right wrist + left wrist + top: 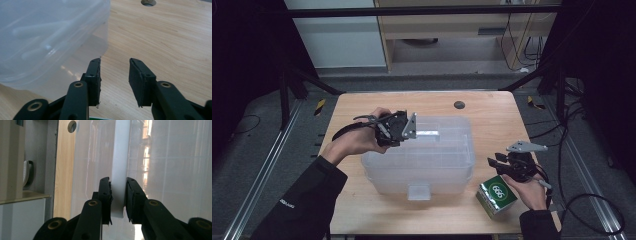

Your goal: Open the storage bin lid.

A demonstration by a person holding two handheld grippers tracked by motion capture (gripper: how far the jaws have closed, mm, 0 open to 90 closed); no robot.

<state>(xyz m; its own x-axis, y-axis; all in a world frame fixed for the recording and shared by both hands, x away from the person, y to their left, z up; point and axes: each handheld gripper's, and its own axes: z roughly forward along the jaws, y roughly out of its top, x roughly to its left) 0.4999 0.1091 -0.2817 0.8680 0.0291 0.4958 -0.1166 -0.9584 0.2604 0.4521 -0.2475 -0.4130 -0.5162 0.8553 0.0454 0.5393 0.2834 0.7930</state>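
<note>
A translucent plastic storage box (432,165) with its lid on stands in the middle of the wooden table (362,200). My left gripper (404,127) reaches over the box's back left corner. In the left gripper view it (118,185) is shut on the lid's white handle bar (121,157), with both pads pressed against it. My right gripper (494,162) hovers just right of the box, above a green carton (497,196). In the right gripper view it (115,65) stands open over bare wood, nothing between its fingers, and the box's rounded corner (45,37) lies to its left.
A round cable hole (459,104) sits in the table behind the box. A white latch tab (419,191) hangs on the box's near side. The green carton stands near the front right edge. Dark frame bars and cables surround the table.
</note>
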